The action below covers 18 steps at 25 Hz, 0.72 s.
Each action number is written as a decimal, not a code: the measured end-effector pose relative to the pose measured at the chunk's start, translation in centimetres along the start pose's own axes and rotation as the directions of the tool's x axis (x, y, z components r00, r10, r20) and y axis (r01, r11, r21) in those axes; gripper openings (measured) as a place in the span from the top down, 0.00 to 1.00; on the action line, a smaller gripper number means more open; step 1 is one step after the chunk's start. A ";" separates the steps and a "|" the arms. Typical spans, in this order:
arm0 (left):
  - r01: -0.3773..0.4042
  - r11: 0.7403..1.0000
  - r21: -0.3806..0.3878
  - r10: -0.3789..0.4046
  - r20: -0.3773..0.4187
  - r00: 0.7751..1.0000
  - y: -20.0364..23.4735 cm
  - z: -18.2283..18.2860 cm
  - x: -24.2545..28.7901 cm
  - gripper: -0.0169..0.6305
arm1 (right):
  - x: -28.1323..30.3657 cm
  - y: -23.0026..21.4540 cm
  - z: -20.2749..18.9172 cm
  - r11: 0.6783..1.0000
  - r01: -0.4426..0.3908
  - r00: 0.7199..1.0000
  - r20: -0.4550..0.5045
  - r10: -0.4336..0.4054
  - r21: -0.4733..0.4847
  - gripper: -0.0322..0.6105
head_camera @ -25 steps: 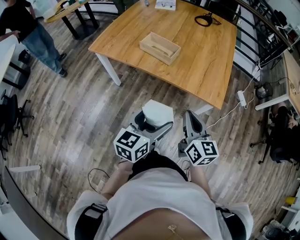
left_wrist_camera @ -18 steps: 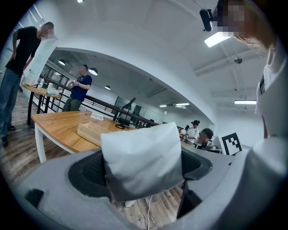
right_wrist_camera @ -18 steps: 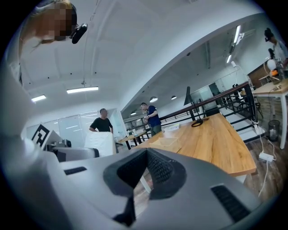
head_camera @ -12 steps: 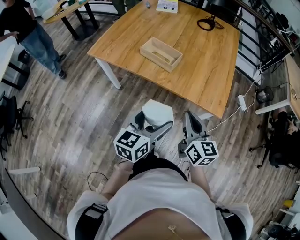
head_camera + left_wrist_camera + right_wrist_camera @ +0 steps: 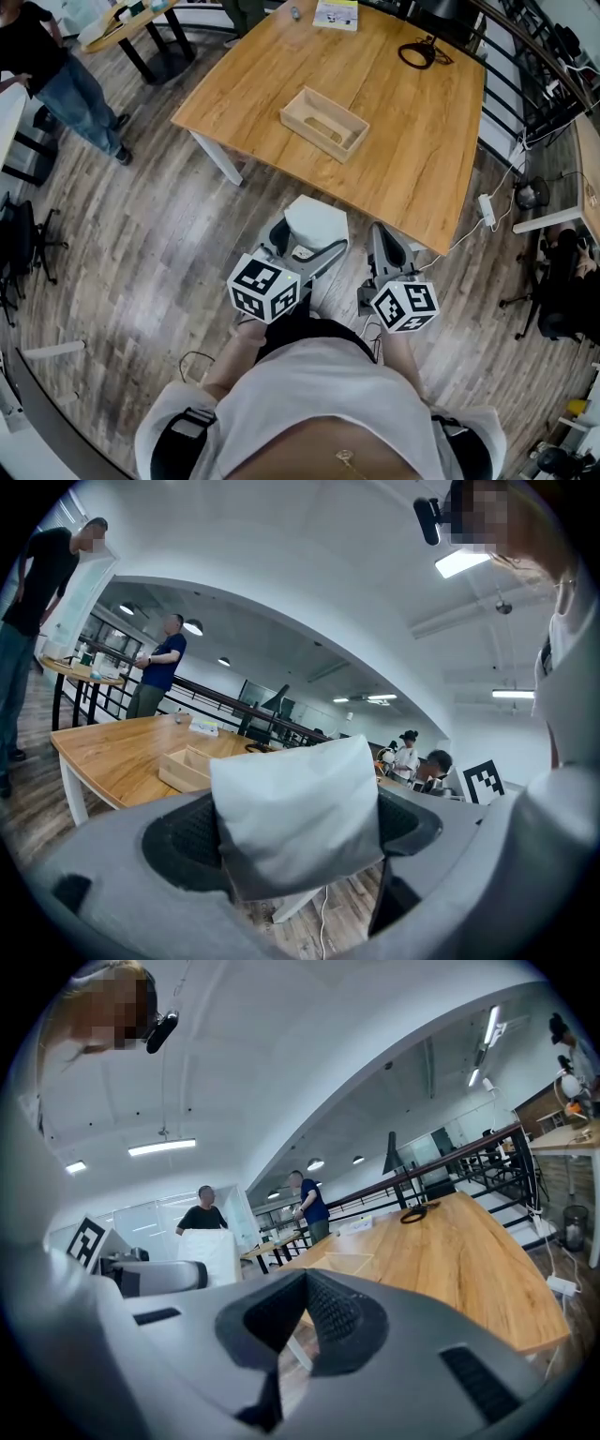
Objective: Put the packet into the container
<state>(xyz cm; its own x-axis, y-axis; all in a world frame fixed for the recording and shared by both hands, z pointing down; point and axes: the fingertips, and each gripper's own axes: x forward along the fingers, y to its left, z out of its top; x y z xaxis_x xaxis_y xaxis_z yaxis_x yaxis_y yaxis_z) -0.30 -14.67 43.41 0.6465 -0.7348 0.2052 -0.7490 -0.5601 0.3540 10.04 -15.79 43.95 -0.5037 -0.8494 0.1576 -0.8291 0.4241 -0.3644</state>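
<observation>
The light wooden table now sits nearer you.
Your left gripper is clamped on the soft white packet, short of the table's near edge; the right gripper is closed, empty. Step in, then release low over the shallow pale-wood container mid-table.

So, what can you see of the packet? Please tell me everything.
The packet is plain white, soft and puffy like a pillow, with no print visible. The left gripper clamps its lower part between both jaws; the top sticks out. It is held over the wooden floor, short of the table.
</observation>
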 end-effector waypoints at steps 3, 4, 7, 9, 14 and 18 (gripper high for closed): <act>-0.001 1.000 0.009 0.001 -0.006 1.000 1.3 0.8 0.9 0.25 | 1.5 -0.6 0.3 1.000 0.009 1.000 -0.010 -0.009 0.000 0.93; -0.003 1.000 0.016 0.003 -0.012 1.000 1.7 0.9 1.2 0.25 | 2.0 -0.8 0.4 1.000 0.012 1.000 -0.012 -0.012 0.003 0.93; -0.006 1.000 0.027 0.007 -0.025 1.000 3.3 1.6 2.1 0.25 | 3.7 -1.1 0.8 1.000 0.018 1.000 -0.017 -0.018 0.011 0.93; -0.008 1.000 0.028 0.009 -0.028 1.000 4.4 2.1 2.8 0.25 | 4.8 -1.3 1.2 1.000 0.017 1.000 -0.016 -0.017 0.013 0.93; -0.006 1.000 0.026 0.007 -0.034 0.999 6.7 3.4 5.0 0.25 | 7.5 -2.4 2.1 1.000 0.029 0.999 -0.017 -0.029 0.012 0.93; 0.001 1.000 0.028 0.000 -0.046 0.999 8.6 4.3 6.8 0.25 | 9.9 -3.3 2.6 0.999 0.042 0.999 -0.010 -0.042 0.019 0.93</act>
<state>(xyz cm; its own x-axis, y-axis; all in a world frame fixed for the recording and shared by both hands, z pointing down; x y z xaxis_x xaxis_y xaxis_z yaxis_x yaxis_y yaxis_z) -2.92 -26.12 43.94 0.6525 -0.7165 0.2468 -0.7519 -0.5716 0.3284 8.41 -26.45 44.28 -0.4707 -0.8632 0.1824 -0.8449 0.3815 -0.3749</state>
